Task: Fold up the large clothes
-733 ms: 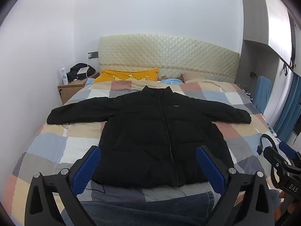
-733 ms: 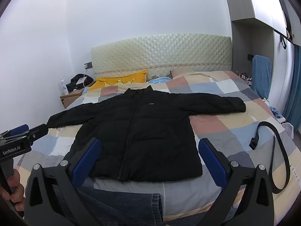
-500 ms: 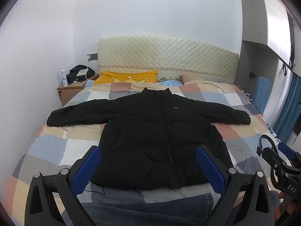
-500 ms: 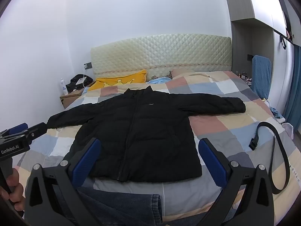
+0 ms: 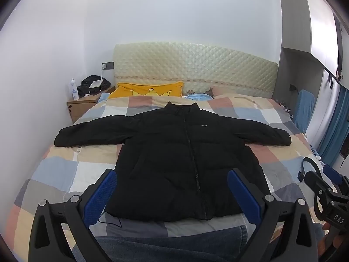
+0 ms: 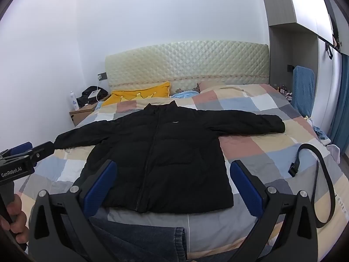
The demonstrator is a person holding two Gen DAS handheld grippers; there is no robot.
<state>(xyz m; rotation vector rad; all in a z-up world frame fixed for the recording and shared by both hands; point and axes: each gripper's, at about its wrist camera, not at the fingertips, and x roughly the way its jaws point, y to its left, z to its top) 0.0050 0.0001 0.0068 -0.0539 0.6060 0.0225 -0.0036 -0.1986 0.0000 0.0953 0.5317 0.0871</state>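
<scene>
A black puffer jacket [image 5: 181,155] lies flat, front up and zipped, on the checked bed [image 5: 63,170], with both sleeves spread out sideways. It also shows in the right wrist view [image 6: 161,155]. My left gripper [image 5: 172,187] is open and empty, held above the jacket's hem at the foot of the bed. My right gripper [image 6: 172,181] is open and empty too, over the hem a little further right. Each gripper shows at the edge of the other's view.
A black belt [image 6: 322,174] lies on the bed's right side. Folded jeans [image 6: 139,238] lie at the near edge under the grippers. A yellow pillow [image 5: 148,89] sits at the headboard. A nightstand [image 5: 84,104] stands at the back left, a wardrobe [image 5: 305,43] on the right.
Both views have tilted up slightly, so the jacket sits a little lower in frame. The jacket itself has not moved and both grippers stay open.
</scene>
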